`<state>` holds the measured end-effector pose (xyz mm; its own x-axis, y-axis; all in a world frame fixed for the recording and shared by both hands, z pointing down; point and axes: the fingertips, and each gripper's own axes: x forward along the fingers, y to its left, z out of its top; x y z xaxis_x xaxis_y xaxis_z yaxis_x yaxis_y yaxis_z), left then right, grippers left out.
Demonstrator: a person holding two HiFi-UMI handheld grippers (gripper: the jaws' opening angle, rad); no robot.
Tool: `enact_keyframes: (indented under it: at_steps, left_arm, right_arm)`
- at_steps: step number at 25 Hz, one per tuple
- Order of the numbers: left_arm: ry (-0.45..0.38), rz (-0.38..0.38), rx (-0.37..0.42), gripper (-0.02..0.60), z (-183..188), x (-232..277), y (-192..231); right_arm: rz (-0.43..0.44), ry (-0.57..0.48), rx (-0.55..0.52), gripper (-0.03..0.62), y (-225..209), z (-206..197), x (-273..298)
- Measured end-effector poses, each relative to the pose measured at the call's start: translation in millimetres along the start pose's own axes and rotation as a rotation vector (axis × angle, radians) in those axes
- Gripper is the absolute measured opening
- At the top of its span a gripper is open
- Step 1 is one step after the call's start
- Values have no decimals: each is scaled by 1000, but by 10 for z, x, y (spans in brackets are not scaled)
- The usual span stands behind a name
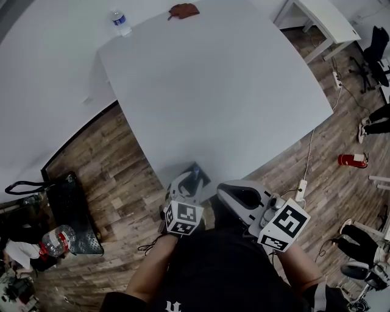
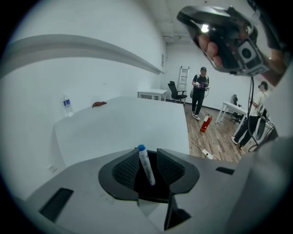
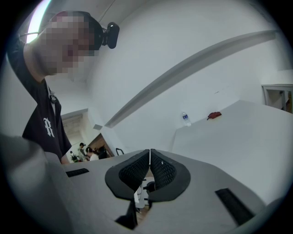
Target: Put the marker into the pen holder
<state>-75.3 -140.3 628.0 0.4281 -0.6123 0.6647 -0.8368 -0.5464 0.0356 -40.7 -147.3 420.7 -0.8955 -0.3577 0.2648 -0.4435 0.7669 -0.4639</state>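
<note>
A white marker with a blue cap (image 2: 145, 164) leans upright between the jaws of my left gripper (image 2: 145, 153). The jaws stand apart, wider than the marker. Its lower end sits in the black opening of the pen holder (image 2: 158, 189) under the jaws. In the head view the dark pen holder (image 1: 198, 173) stands at the near edge of the white table (image 1: 213, 79), with my left gripper (image 1: 188, 184) right over it. My right gripper (image 3: 149, 157) is shut on nothing and hangs beside the left one, off the table's edge (image 1: 224, 190).
At the table's far side stand a water bottle (image 1: 120, 22) and a red-brown object (image 1: 183, 10). On the wood floor lie a power strip (image 1: 301, 189), a fire extinguisher (image 1: 352, 159) and a black bag (image 1: 70, 210). People (image 2: 200, 89) stand across the room.
</note>
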Motion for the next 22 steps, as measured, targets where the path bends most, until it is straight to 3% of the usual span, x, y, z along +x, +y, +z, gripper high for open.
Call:
enact_keyframes:
  at_steps: [14, 19, 22]
  left_arm:
    - [-112, 18, -22, 103, 446, -326, 137]
    - [-210, 27, -50, 24, 713, -657, 166]
    - [-253, 28, -82, 9, 829, -860, 177]
  right_arm:
    - [7, 0, -34, 18, 58, -52, 101]
    - [-3, -13, -59, 18, 161, -71, 101]
    - [-12, -26, -73, 18, 225, -90, 98]
